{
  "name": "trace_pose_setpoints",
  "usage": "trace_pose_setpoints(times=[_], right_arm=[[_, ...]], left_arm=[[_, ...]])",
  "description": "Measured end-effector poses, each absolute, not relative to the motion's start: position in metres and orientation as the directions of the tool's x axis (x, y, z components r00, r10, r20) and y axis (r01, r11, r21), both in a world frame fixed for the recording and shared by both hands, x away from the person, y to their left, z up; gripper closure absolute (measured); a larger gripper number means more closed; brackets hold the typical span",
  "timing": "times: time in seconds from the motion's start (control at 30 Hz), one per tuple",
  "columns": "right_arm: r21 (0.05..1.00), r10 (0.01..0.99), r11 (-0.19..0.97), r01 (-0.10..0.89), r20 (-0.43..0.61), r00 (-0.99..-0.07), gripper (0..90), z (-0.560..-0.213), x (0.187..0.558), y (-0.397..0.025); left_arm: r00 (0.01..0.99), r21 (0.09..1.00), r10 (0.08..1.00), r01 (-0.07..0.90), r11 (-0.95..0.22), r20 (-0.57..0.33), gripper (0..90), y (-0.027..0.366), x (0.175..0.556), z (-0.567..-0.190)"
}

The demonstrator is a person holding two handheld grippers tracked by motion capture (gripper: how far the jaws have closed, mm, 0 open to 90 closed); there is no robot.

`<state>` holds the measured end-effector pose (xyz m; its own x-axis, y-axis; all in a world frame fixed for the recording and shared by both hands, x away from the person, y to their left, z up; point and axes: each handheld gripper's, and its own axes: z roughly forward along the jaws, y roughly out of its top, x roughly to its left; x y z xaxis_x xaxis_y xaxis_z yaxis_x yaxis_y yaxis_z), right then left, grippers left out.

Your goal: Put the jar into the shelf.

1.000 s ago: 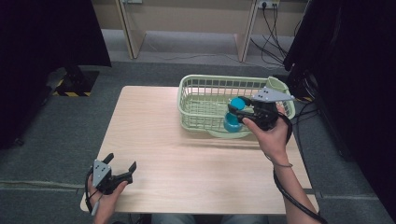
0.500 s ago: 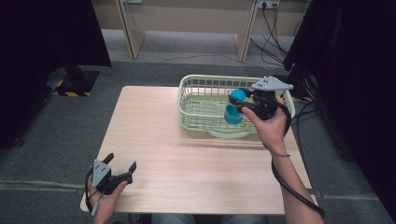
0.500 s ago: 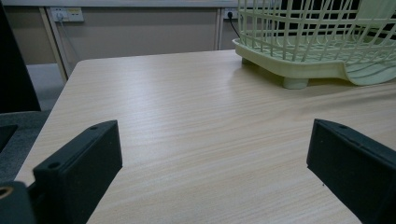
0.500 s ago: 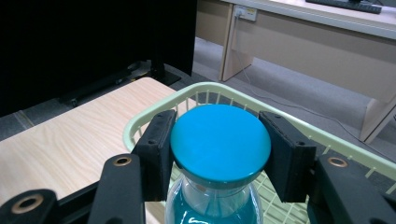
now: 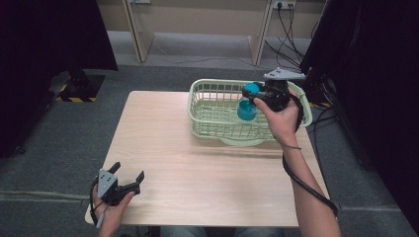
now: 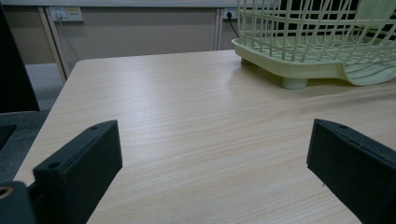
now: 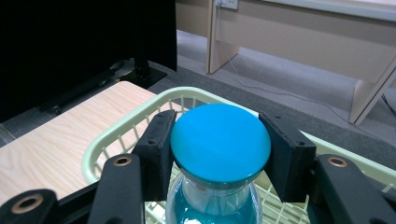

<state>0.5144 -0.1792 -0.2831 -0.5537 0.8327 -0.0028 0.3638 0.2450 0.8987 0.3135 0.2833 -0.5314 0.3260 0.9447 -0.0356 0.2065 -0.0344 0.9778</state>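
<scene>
The right gripper (image 7: 219,154) pinches the clear blue plastic bottle's (image 5: 246,110) round cap (image 7: 220,142) above the far-right pale-green basket (image 5: 200,118). Smooth and probably light, it could slip; the neck seems surer. The left gripper (image 5: 127,177) rests spread, near-left.

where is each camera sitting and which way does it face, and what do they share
High view: above the person's side, facing forward and down on the table; both forearms, left gripper, right gripper.
Left gripper view: low over the tabletop, along open jaws toward the basket.
Right gripper view: above the basket, jaws clamping the blue-capped bottle.
All share the basket.
</scene>
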Motion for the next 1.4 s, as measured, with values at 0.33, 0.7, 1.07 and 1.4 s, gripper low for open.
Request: trace_pose_setpoints(times=[0.33, 0.7, 1.07, 1.4], right_arm=[[0.873, 0.854, 0.243, 0.423, 0.014, -0.520, 48.4, -0.289, 0.542, -0.173], [0.830, 0.883, 0.227, 0.510, 0.045, -0.467, 48.4, -0.306, 0.570, -0.176], [0.762, 0.903, 0.225, 0.608, 0.072, -0.424, 48.4, -0.330, 0.593, -0.175], [0.707, 0.912, 0.235, 0.667, 0.077, -0.403, 48.4, -0.351, 0.605, -0.171]], left_arm=[[0.328, 0.978, 0.944, 0.207, -0.034, -0.037, 2.5, 0.283, 0.314, -0.531], [0.329, 0.978, 0.944, 0.206, -0.035, -0.036, 2.5, 0.283, 0.314, -0.531], [0.332, 0.978, 0.942, 0.205, -0.034, -0.037, 2.5, 0.284, 0.313, -0.531], [0.333, 0.978, 0.942, 0.204, -0.033, -0.038, 2.5, 0.284, 0.313, -0.531]])
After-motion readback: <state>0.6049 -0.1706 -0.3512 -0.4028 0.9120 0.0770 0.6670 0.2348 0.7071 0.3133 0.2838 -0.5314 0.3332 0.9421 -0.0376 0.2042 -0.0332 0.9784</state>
